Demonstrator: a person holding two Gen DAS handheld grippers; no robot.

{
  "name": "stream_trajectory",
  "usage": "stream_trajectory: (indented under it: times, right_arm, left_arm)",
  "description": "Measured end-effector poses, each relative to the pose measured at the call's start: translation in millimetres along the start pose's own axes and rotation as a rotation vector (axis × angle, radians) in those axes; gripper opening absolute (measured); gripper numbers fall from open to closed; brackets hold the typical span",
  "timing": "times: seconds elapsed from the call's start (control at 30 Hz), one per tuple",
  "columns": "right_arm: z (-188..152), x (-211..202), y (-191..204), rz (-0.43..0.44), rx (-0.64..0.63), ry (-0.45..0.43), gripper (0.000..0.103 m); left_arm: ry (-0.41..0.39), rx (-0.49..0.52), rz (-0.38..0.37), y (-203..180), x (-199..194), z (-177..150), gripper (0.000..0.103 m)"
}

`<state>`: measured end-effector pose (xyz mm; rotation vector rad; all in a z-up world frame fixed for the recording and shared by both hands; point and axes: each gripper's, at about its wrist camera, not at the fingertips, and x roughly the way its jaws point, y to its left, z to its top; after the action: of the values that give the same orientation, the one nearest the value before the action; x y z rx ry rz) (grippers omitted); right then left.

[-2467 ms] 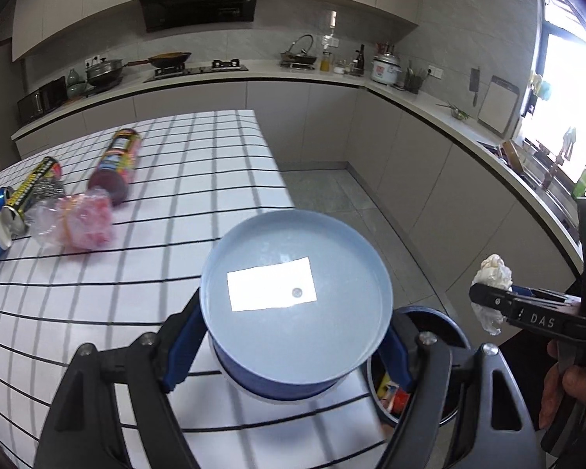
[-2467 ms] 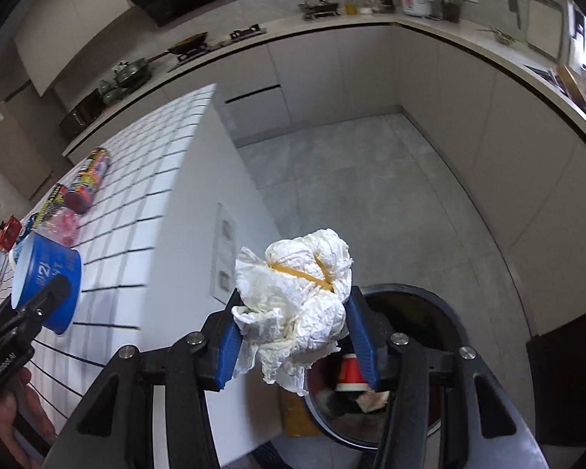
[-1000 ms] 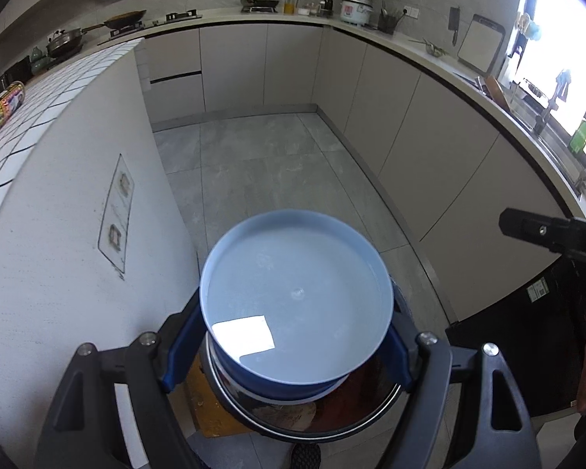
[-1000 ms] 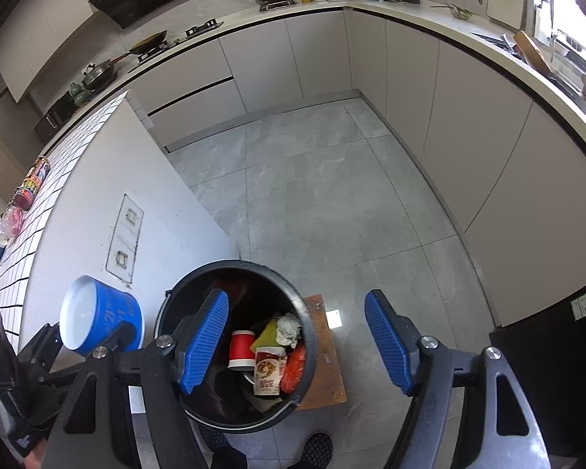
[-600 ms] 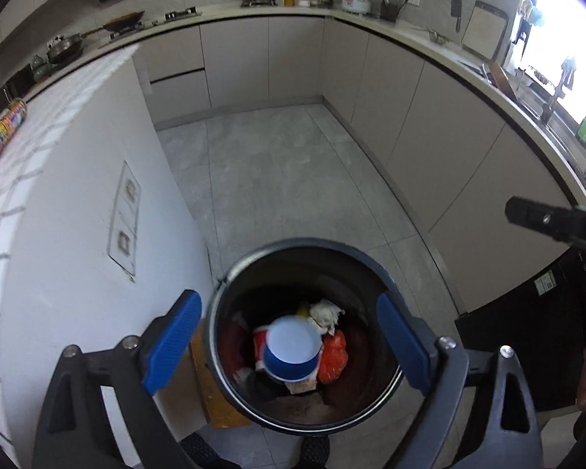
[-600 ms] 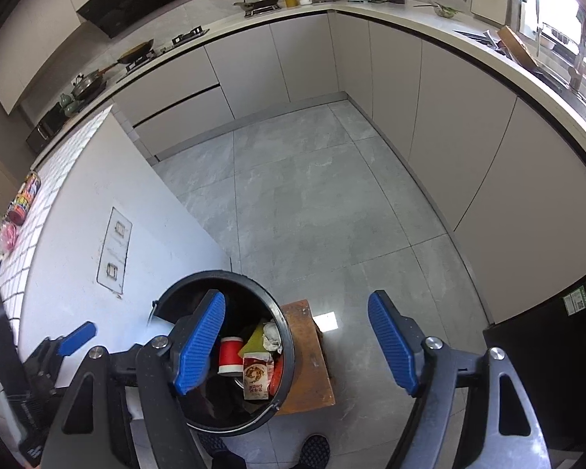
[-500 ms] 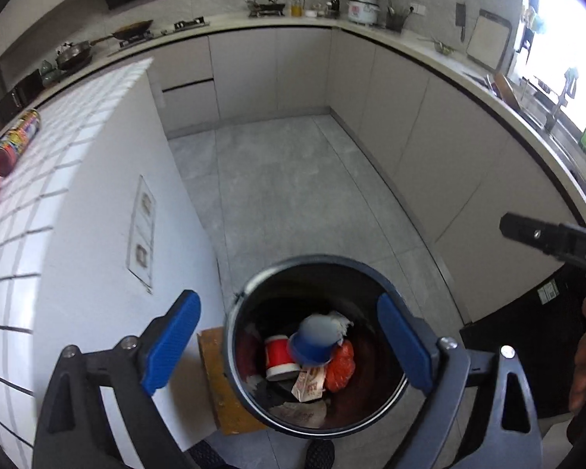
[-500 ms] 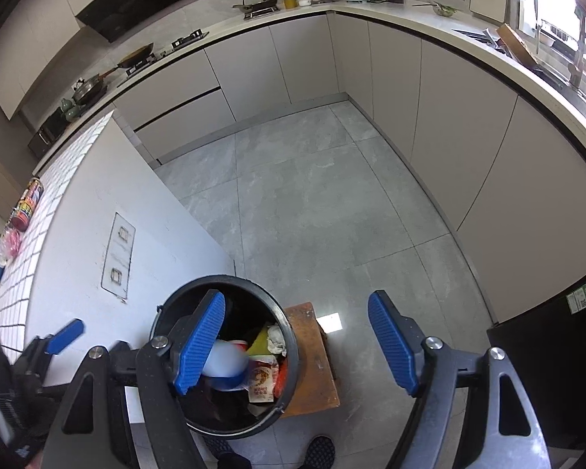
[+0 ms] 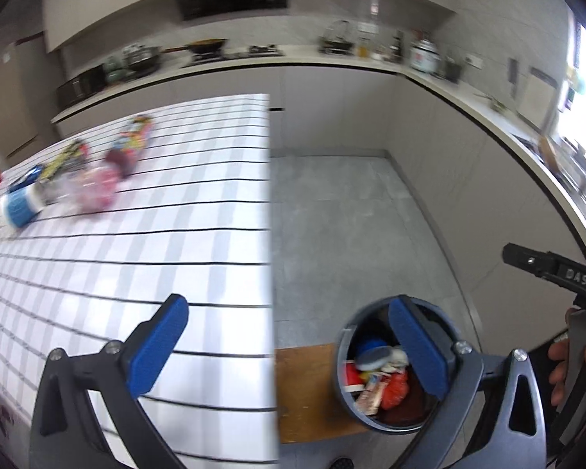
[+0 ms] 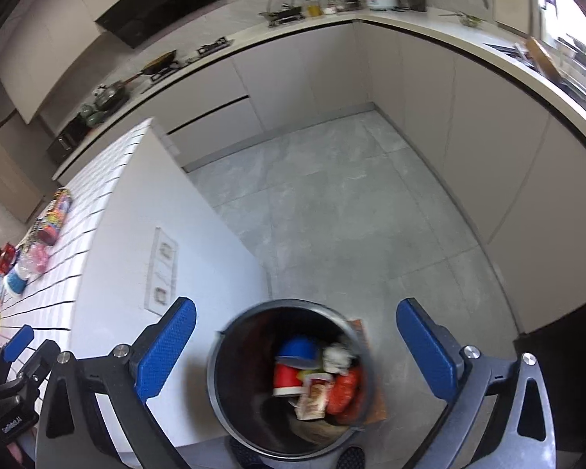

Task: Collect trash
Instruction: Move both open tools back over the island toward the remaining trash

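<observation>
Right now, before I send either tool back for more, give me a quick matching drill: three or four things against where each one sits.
Things:
1. blue cup
2. pink bag
3. bin
4. wok

Places:
A. on the stove
B. on the floor beside the island
C. inside the bin
D. on the tiled island top

Pairs: 1-C, 2-D, 3-B, 4-A

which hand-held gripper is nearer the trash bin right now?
Right. The right hand-held gripper hangs directly above the trash bin; the left hand-held gripper sits off beside it, over the tiled counter edge.
</observation>
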<state>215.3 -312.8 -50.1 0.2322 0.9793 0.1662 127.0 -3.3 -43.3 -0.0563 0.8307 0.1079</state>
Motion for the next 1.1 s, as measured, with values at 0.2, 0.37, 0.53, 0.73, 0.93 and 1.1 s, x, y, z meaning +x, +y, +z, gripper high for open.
stream_trajectory:
  times: [0.2, 0.37, 0.53, 0.73, 0.93, 1.1]
  right_arm:
    - [6, 9, 78, 0.070, -0.073, -0.013, 0.103]
    - [5, 20, 142, 0.086, -0.129, -0.014, 0.103]
    - [0, 30, 202, 0.083, -0.156, -0.020, 0.103]
    - [-3, 52, 287, 0.067, -0.206, -0.020, 0.103]
    - [-7, 71, 350, 0.049, -0.206, -0.015, 0.103]
    - [-15, 77, 381, 0.018, -0.192, -0.020, 0.103]
  left_arm:
    - [-0.021, -0.066, 0.071, 73, -5, -2, 0.103]
    - [-0.017, -0.127, 0.066, 138, 5, -4, 0.103]
    - [-0.029, -0.153, 0.056, 198, 13, 1, 0.103]
    - [-0.024, -0.134, 0.053, 261, 35, 17, 0.103]
    - [-0.029, -0.123, 0.029, 315, 61, 39, 0.103]
    - [-0.026, -0.070, 0.021, 336, 81, 55, 0.103]
